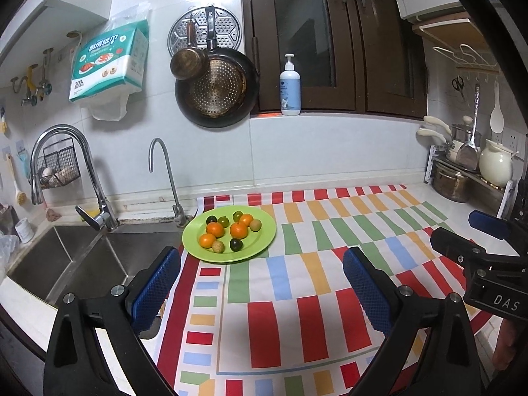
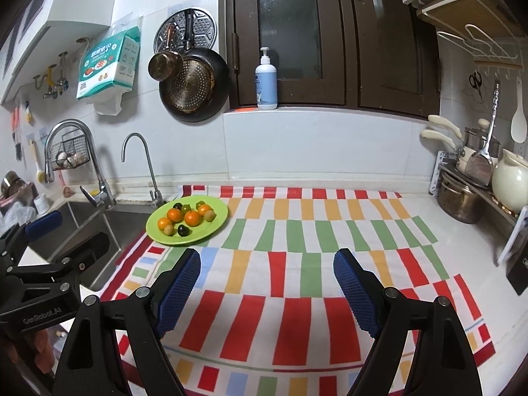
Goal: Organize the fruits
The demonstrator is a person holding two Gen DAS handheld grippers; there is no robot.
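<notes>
A green plate sits on the striped cloth beside the sink and holds several small fruits: orange ones, dark green ones and tan ones. It also shows in the right wrist view with the orange fruits. My left gripper is open and empty, hovering over the cloth just in front of the plate. My right gripper is open and empty, over the cloth to the right of the plate. Each gripper shows at the edge of the other's view.
A steel sink with two taps lies left of the plate. Pots, a jar and utensils on a rack stand at the right end of the counter. A soap bottle stands on the window sill. Pans hang on the wall.
</notes>
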